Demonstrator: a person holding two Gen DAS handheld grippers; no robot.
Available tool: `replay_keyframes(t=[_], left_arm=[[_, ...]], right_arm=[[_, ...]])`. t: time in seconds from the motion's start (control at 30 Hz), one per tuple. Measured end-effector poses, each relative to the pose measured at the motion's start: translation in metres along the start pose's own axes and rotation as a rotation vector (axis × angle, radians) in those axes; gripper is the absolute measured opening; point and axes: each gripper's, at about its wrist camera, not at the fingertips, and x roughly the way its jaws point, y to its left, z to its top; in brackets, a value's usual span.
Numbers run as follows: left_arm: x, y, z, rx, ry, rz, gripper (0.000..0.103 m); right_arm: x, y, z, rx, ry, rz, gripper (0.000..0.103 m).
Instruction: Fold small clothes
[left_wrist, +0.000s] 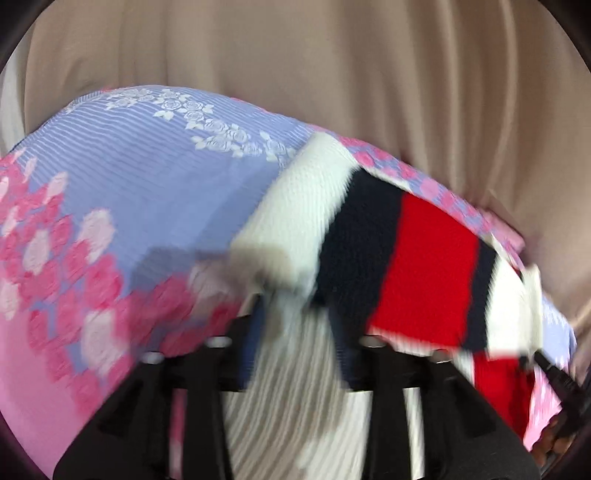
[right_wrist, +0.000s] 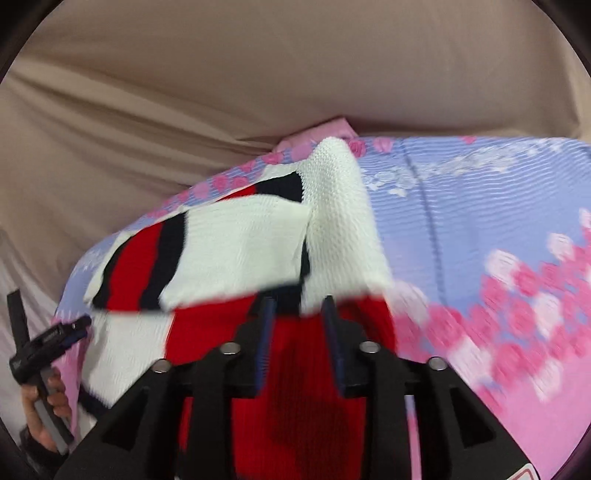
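Left gripper (left_wrist: 295, 317): jaws apart over the sweater's white ribbed part.
Sweater (right_wrist: 236, 243): red, white and navy knit, lying partly folded on the floral bedsheet (right_wrist: 480, 206).
Right gripper (right_wrist: 298, 314): jaws apart above red knit.

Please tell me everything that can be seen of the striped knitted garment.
The striped knitted garment looks like thick, soft wool, with broad bands of white, dark navy and red. It lies partly folded on the floral bedcover, one white part turned over the striped body. The right gripper is at its red part and the left gripper at its white edge; both jaws stand apart with knit between them. Blur hides the contact itself.
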Motion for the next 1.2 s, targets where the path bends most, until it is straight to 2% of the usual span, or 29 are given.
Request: replay_keyframes(t=[0.03,0.1,0.13,0.17,0.2,0.27,0.3,0.37,0.4,0.47,0.53,0.6,0.63,0.67,0.7,0.73,0.8,0.87,0.97,1.03,1.2], left_arm=[[-0.011,0.003,-0.006,0.014,-0.001,-0.012,0.062],[-0.046,0.018,-0.033,0.056,-0.014,-0.026,0.077],[-0.061,0.028,-0.049,0.072,-0.006,-0.031,0.081],[-0.071,0.034,-0.061,0.077,0.006,-0.031,0.090],[-0.082,0.043,-0.076,0.073,0.023,-0.030,0.096],[-0.100,0.057,-0.111,0.067,0.073,-0.041,0.096],[-0.106,0.063,-0.128,0.067,0.105,-0.054,0.096],[-0.117,0.070,-0.153,0.044,0.135,-0.078,0.096],[-0.126,0.072,-0.162,0.041,0.113,-0.081,0.096],[-0.130,0.069,-0.173,0.012,0.123,-0.136,0.097],[-0.130,0.063,-0.175,-0.012,0.113,-0.163,0.097],[-0.123,0.052,-0.172,-0.031,0.121,-0.220,0.097],[-0.120,0.047,-0.170,-0.040,0.126,-0.233,0.097],[-0.119,0.043,-0.166,-0.038,0.125,-0.249,0.095],[-0.116,0.040,-0.163,-0.035,0.135,-0.263,0.084],[-0.112,0.035,-0.160,-0.032,0.161,-0.273,0.074],[-0.108,0.032,-0.161,-0.024,0.202,-0.285,0.025],[-0.110,0.033,-0.161,-0.030,0.217,-0.266,0.010],[-0.136,0.034,-0.163,0.000,0.165,-0.257,0.007],[-0.157,0.038,-0.170,0.024,0.135,-0.264,0.007],[-0.188,0.052,-0.207,0.052,0.178,-0.290,0.007]], right_arm=[[-0.017,-0.004,-0.016,-0.009,-0.004,-0.007,0.061],[-0.050,-0.015,-0.062,-0.032,0.033,-0.006,0.061],[-0.060,-0.018,-0.082,-0.034,0.055,-0.007,0.061],[-0.072,-0.023,-0.108,-0.031,0.086,-0.010,0.061],[-0.072,-0.027,-0.119,-0.022,0.112,-0.012,0.061],[-0.084,-0.032,-0.159,0.027,0.182,0.009,0.061],[-0.092,-0.032,-0.174,0.041,0.172,0.014,0.062],[-0.091,-0.022,-0.189,0.052,0.153,0.035,0.064],[-0.089,-0.019,-0.191,0.078,0.148,0.074,0.065],[-0.084,-0.013,-0.192,0.108,0.143,0.145,0.065],[-0.075,-0.006,-0.186,0.130,0.142,0.190,0.065],[-0.066,0.003,-0.178,0.132,0.137,0.213,0.065],[-0.065,0.007,-0.174,0.127,0.132,0.205,0.059],[-0.064,0.013,-0.171,0.113,0.125,0.195,0.049],[-0.063,0.017,-0.168,0.100,0.122,0.182,0.023],[-0.064,0.018,-0.166,0.099,0.121,0.180,0.011],[-0.075,0.016,-0.163,0.127,0.077,0.185,0.010],[-0.096,0.013,-0.163,0.127,0.028,0.184,0.009],[-0.127,0.004,-0.173,0.129,-0.011,0.179,0.008],[-0.142,-0.005,-0.186,0.126,-0.001,0.162,0.007],[-0.169,-0.025,-0.237,0.148,0.099,0.136,0.007]])
